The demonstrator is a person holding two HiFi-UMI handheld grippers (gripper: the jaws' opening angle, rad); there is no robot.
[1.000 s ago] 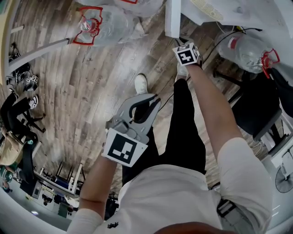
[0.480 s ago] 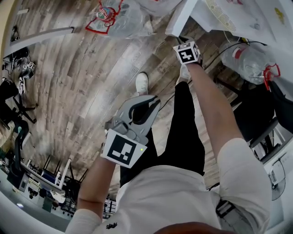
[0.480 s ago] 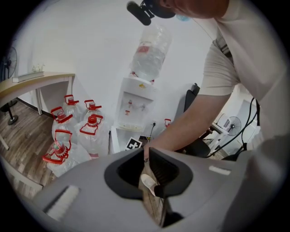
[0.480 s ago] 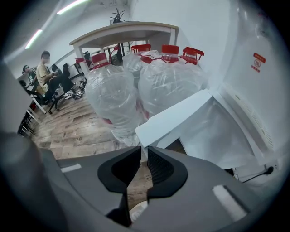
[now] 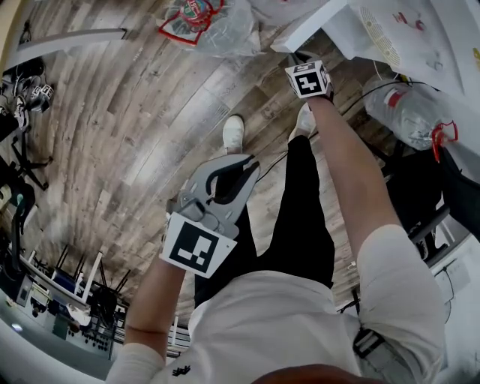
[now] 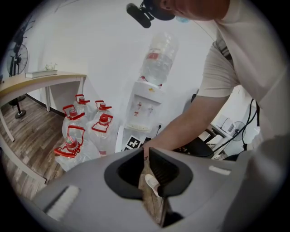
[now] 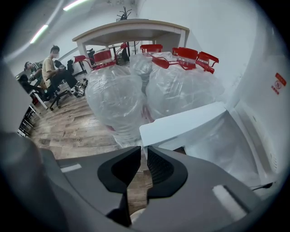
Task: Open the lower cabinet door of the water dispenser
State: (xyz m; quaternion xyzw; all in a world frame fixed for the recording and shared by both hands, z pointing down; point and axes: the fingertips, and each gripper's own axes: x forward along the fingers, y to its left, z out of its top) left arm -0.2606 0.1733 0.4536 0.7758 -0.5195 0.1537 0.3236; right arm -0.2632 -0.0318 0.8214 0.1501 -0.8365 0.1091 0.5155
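Since a second before, the head view had swung: the lower cabinet door (image 5: 309,28) lay more slanted across its top, and the water jugs (image 5: 214,22) beside the water dispenser (image 6: 145,106) had slid rightward in it; the right gripper (image 7: 145,148) kept at the door's free edge, and the left gripper (image 6: 147,152) stayed well back from the dispenser, by the person's legs; the door stood swung out from the dispenser's foot, the cabinet's pale inside showing behind it; the right jaws were drawn together to a thin slit with only floor (image 7: 68,131) in it, their tips right at the door's near corner, contact unclear; the left jaws were likewise together, only floor and a white shoe (image 6: 154,185) seen through the slit; a red mark (image 7: 276,82) on the dispenser's side and the red label of the bottle (image 6: 156,56) on top of the dispenser were too small to read; the marker cubes (image 5: 307,79) bore black-and-white squares, no words
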